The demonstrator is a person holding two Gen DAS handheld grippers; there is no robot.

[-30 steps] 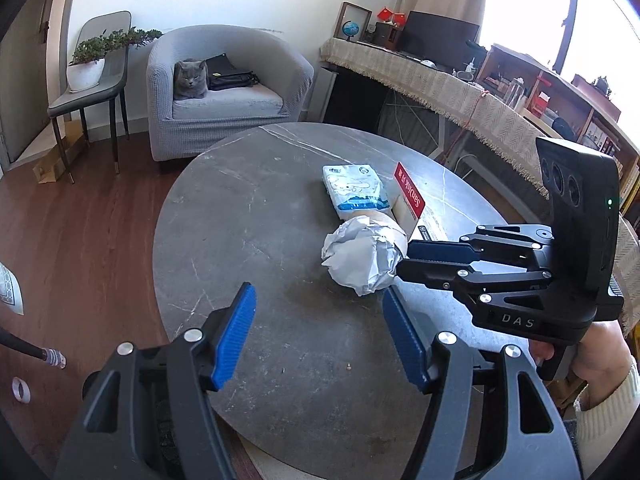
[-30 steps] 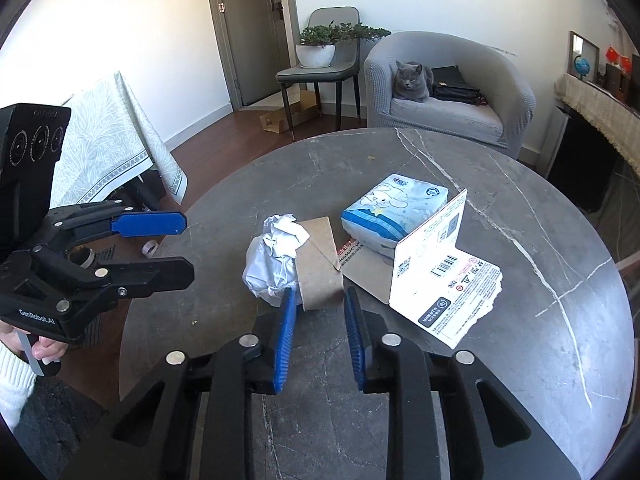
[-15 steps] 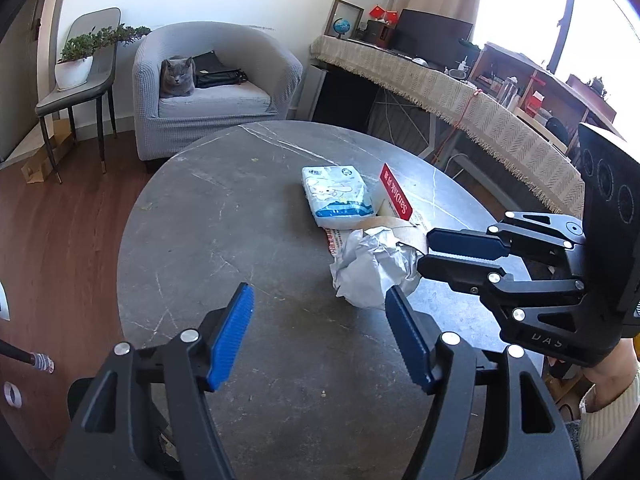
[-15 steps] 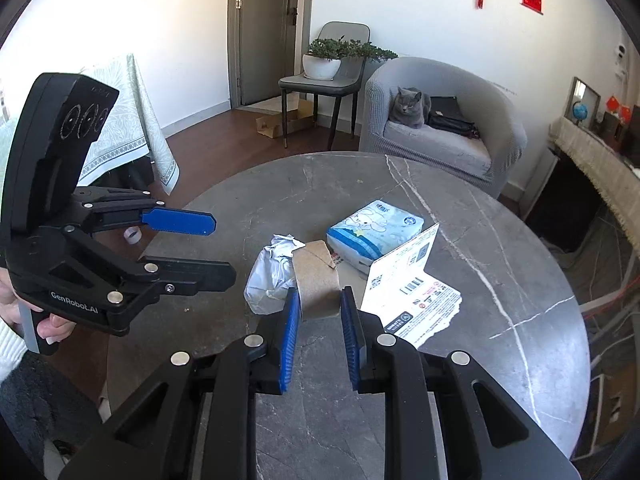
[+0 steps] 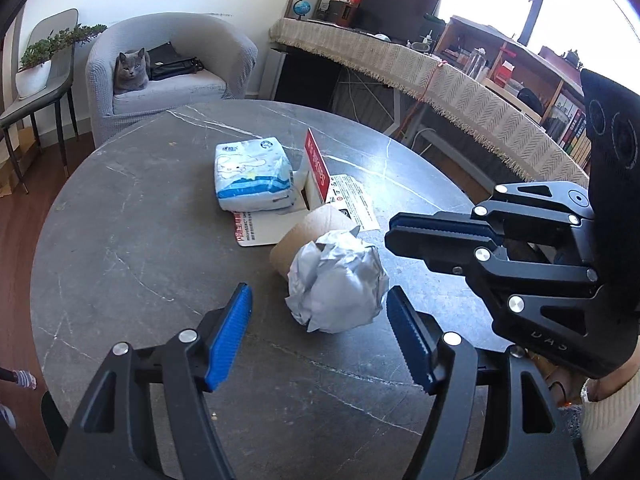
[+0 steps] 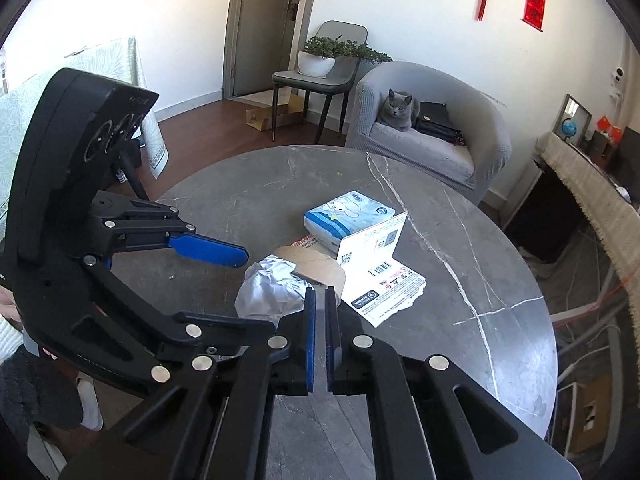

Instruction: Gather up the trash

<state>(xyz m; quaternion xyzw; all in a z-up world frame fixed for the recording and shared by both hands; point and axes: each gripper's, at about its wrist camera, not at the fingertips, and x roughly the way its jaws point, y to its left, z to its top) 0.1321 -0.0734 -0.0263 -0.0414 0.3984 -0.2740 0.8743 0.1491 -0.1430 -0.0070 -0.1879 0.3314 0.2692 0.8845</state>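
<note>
lying on its side, cardboard tube (image 5: 308, 232) | open end toward left gripper (image 5: 320, 336), spread wide, empty | right gripper (image 6: 320, 296) pinched on tube rim | crumpled paper (image 5: 338, 284) alongside | bare table (image 5: 132, 248) leftward

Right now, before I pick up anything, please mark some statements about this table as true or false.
1. The crumpled paper ball lies on the table, at the fingertips of the open left gripper. True.
2. The cat sits on the table. False: it sits in the grey armchair.
3. The right gripper has its jaws wide open. False: they are shut.
4. The tissue pack lies beyond the cardboard tube. True.
</note>
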